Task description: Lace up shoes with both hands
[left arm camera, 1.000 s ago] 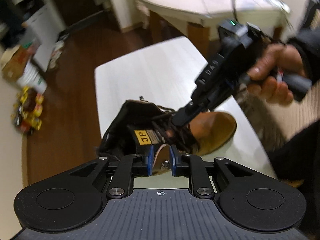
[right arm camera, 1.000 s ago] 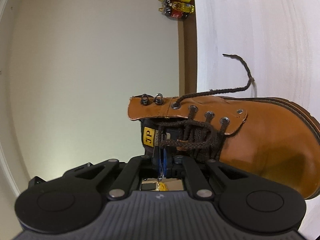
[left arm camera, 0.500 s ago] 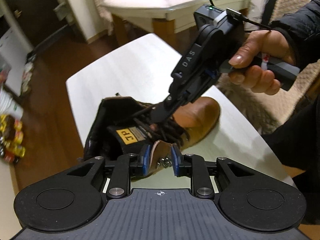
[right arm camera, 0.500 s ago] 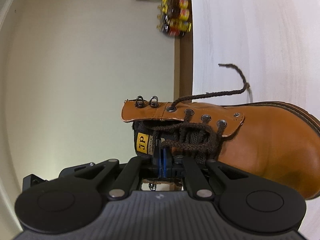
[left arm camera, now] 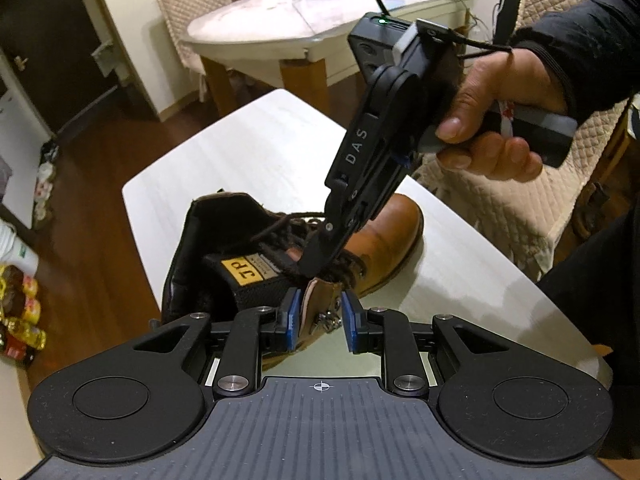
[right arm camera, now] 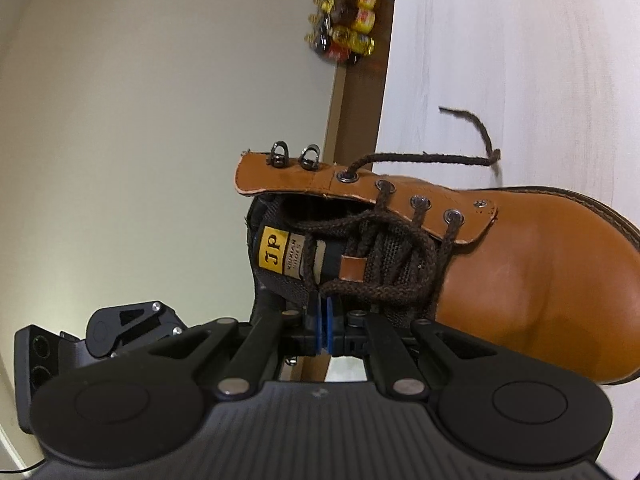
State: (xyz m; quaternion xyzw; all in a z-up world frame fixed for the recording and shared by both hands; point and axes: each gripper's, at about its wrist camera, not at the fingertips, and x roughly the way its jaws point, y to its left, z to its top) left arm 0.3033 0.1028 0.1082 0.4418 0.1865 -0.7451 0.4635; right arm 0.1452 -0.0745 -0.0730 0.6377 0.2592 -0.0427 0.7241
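A pale, white-grained table [left arm camera: 248,152] with rounded corners fills the middle of the left wrist view. A tan leather boot [left arm camera: 384,240] rests directly on it at the centre of the frame, toe toward the right. In the right wrist view, the loose end of a dark brown lace [right arm camera: 476,128] appears to lie on the tabletop at upper right, above the boot.

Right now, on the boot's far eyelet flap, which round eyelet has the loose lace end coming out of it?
The round eyelet nearest the two metal hooks. Its lace end trails free onto the table; the other three eyelets' laces cross back over the tongue.
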